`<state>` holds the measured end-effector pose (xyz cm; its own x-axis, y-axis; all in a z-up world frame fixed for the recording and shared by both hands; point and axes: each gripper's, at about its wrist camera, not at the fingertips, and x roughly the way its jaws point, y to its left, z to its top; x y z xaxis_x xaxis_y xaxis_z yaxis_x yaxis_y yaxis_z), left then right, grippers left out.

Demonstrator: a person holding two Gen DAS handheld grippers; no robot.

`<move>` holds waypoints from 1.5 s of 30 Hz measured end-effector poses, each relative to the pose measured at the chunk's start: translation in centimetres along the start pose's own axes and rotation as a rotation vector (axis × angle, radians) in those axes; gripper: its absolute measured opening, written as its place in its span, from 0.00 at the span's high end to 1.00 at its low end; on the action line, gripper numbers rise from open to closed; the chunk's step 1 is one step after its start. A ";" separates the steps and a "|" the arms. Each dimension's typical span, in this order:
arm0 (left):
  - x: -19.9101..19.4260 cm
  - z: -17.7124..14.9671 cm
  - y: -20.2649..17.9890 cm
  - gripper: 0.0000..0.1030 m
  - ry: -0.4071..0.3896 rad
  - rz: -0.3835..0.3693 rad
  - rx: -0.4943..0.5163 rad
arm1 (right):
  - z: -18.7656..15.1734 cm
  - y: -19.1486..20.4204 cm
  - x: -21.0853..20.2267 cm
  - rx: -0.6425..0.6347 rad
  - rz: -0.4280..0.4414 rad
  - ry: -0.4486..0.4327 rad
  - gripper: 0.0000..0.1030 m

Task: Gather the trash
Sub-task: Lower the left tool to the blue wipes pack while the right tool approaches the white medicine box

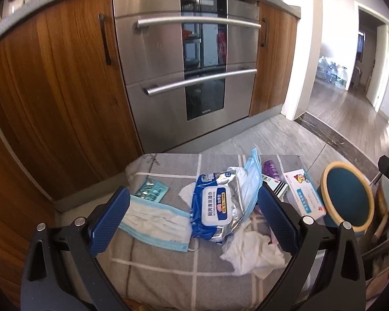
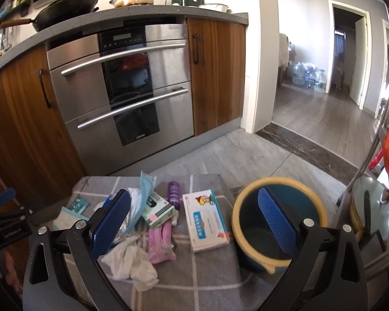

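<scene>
Trash lies scattered on a grey checked cloth spread over a low surface in front of the kitchen cabinets. We see a blue-and-silver wet wipes pack at the middle of the heap, a flat face mask touching its left edge, and a teal blister pack just beyond the mask. A second blue mask is draped over the pack's far right side. Crumpled white tissue sits near the pack's front right corner. In the right wrist view a pink packet lies just beside that tissue, with a small green-and-white box behind it and a purple bottle lying on its side beyond. A white medicine box rests flat to the right of those, near the bin, a round dark-blue one with a cream rim, standing just off the cloth's right edge. We hold the left gripper above the wipes pack and mask, fingers wide apart, gripping nothing. The right gripper hangs over the stretch between the tissue and the bin, fingers also spread, empty. Behind everything stand a steel appliance with two bar handles and wooden cabinet doors.
</scene>
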<state>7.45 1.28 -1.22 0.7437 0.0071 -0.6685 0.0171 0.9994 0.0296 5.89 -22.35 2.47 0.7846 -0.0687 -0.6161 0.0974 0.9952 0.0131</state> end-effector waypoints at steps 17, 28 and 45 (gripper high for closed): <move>12.9 0.5 2.9 0.16 0.247 0.039 0.017 | 1.2 -2.6 14.3 0.005 0.011 0.280 0.30; 17.4 -1.9 1.7 0.30 0.423 -0.054 0.037 | -2.6 -2.1 20.0 -0.017 0.070 0.497 0.43; 18.9 -7.4 1.0 0.63 0.634 -0.108 -0.024 | -4.7 -2.0 21.9 -0.038 0.100 0.608 0.51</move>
<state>16.54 2.65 -19.33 0.1995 -0.0824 -0.9764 0.0491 0.9960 -0.0741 19.99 -25.53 -14.73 0.2985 0.0668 -0.9521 0.0108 0.9973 0.0733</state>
